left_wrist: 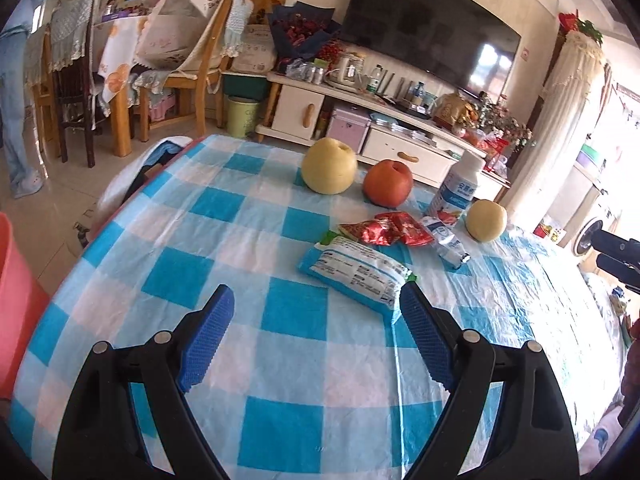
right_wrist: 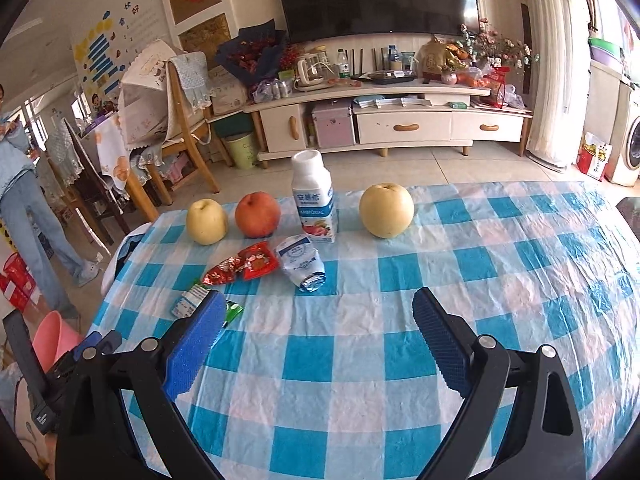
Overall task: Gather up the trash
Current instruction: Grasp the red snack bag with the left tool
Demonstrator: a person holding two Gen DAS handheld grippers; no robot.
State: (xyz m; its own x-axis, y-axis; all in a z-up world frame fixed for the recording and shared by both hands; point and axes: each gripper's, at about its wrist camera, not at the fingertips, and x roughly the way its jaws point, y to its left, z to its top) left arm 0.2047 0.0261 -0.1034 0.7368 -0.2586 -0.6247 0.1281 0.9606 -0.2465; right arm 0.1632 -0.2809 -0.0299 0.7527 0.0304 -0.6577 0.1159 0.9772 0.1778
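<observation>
The approach is under way: left gripper (left_wrist: 316,300) and right gripper (right_wrist: 320,304) both have fingers apart and empty, the blue-white wrapper (left_wrist: 354,270) lying just ahead of the left fingers, which I judge must advance and close.

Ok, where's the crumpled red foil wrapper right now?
In the right wrist view, the crumpled red foil wrapper lies left of centre on the checked tablecloth, before the red apple, beside the squashed white pouch.
</observation>
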